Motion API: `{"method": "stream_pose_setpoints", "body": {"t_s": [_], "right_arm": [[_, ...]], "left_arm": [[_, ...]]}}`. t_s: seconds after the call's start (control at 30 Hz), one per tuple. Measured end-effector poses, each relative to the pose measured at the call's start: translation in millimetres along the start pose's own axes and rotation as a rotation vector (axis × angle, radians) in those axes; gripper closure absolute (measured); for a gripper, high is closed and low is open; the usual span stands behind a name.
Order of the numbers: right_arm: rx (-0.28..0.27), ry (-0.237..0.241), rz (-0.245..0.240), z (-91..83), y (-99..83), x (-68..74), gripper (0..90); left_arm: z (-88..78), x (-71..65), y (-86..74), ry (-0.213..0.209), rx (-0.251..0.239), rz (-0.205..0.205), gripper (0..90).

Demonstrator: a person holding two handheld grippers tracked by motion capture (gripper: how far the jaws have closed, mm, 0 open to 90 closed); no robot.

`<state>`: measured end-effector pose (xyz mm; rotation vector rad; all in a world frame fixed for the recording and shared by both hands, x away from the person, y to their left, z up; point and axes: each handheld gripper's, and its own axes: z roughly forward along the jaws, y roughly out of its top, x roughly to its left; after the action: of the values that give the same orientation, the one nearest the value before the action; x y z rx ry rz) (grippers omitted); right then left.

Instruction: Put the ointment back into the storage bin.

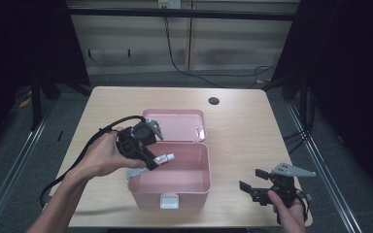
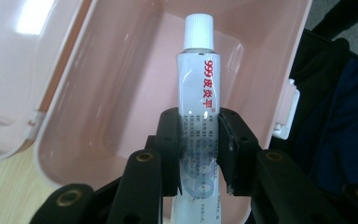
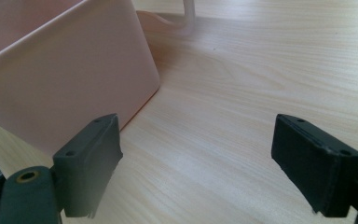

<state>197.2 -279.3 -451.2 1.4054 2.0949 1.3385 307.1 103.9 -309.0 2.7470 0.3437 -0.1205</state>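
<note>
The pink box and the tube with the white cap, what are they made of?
The pink box looks like smooth, slightly glossy plastic: the light leaves soft shine on its walls and open lid. The tube clamped in the left gripper seems to be thin, silvery foil or soft plastic, shiny with printed writing; which one is hard to tell. Its cap looks like ridged white plastic.

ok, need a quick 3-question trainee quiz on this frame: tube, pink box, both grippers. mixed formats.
1. True or false: the lid of the pink box is closed.
2. What does the left gripper hold? A) a pen B) a white-capped tube C) a spoon
3. Fill in: the jaws of the right gripper stand ____ with nothing between them.

Key
1. False. The lid lies folded back on the table.
2. B. The tube is clamped between the pads, cap pointing over the box's hollow.
3. Open. It sits over bare wood right of the box.
</note>
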Motion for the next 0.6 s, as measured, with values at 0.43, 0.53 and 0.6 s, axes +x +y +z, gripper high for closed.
{"method": "stream_pose_setpoints", "body": {"t_s": [0.43, 0.53, 0.6], "right_arm": [[-0.003, 0.016, 0.003, -0.6, -0.1, -0.2, 14.5], [-0.005, 0.016, 0.004, -0.8, 0.0, -0.1, 14.4], [-0.005, 0.015, 0.003, -0.7, 0.0, 0.0, 14.5]], "left_arm": [[23.5, 0.9, 12.4, -0.038, -0.002, 0.027, 71.3], [31.2, 0.2, 14.2, -0.04, 0.008, 0.034, 71.3], [33.9, 0.8, 14.8, -0.04, 0.013, 0.032, 71.4]]}}
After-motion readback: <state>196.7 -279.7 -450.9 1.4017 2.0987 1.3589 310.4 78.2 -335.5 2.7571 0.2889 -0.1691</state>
